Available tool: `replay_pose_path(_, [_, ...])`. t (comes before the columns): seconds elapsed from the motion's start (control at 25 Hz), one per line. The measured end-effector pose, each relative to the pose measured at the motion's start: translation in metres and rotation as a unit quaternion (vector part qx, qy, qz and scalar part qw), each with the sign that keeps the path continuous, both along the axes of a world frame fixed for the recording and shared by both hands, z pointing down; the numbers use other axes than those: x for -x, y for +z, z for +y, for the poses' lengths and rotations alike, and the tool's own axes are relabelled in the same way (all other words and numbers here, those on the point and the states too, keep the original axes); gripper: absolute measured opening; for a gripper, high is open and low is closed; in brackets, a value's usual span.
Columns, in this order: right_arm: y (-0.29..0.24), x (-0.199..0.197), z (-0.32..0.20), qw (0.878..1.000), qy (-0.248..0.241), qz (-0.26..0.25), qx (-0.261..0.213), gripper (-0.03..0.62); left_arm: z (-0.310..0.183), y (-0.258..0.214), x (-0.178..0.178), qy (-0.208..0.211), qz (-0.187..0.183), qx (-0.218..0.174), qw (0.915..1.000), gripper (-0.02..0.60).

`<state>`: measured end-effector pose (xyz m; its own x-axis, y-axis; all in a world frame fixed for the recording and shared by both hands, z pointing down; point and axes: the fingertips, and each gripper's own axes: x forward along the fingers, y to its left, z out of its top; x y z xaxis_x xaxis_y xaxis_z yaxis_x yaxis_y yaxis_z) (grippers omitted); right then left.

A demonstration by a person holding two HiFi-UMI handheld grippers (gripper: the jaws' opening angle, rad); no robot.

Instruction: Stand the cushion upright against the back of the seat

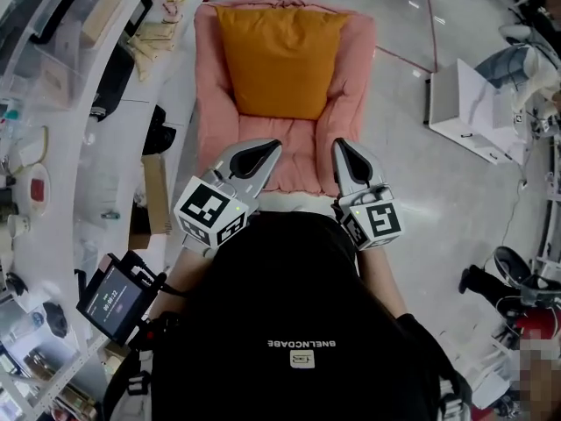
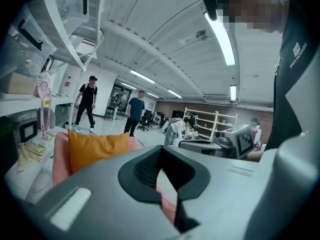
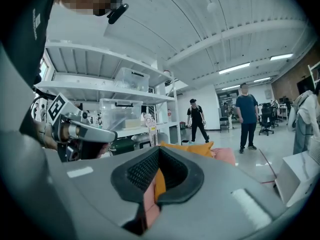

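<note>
You're in a large open workroom with a pale, glossy floor [image 1: 412, 165], looking steeply down at a pink seat [image 1: 355, 77]. Your left hand-held gripper [image 1: 268, 147] has its jaws together with nothing between them. It hangs over the front edge of the seat, on the seat's left half as the head view shows it. Your right hand-held gripper [image 1: 341, 147] also has its jaws closed and empty, and it is over the front edge on the seat's right half. The two are apart from each other and both point toward the seat's back. Both are clear of the cushion.

The orange cushion [image 1: 280, 60] stands upright against the back of the seat, centred between the seat's padded sides. Your black top [image 1: 298, 323] fills the near side of the seat. Left of the seat runs white shelving [image 1: 61, 86] loaded with clear bins and small items. Right of the seat, well apart, sits a white unit [image 1: 460, 103]. Beyond the seat's back, a person in blue [image 3: 247, 115] and a person in black [image 3: 196, 120] stand on the floor.
</note>
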<state>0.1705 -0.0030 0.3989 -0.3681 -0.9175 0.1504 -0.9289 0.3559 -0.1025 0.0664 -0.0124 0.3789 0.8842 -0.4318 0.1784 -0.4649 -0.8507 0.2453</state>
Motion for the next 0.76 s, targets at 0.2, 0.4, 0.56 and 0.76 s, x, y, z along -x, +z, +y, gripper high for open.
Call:
replay_pose_path(0.2, [-0.012, -0.005, 0.008, 1.000, 0.005, 0.005, -0.015, 0.006, 0.006, -0.007, -0.010, 0.008, 0.012, -0.005, 0.9999, 0.015])
replay_pose_path(0.4, [-0.007, -0.011, 0.020, 1.000, 0.013, 0.004, -0.010, 0.006, 0.011, -0.011, -0.020, 0.020, 0.015, -0.002, 0.9997, 0.015])
replay_pose_path(0.56, [-0.007, -0.013, 0.024, 1.000, 0.022, 0.009, 0.000, 0.006, 0.010, -0.007, -0.021, 0.020, 0.014, 0.012, 0.9996, 0.015])
replay_pose_path(0.76, [-0.004, -0.024, 0.034, 0.999, 0.035, 0.011, 0.009, 0.006, 0.016, -0.005, -0.028, 0.026, 0.006, 0.018, 0.9995, 0.015])
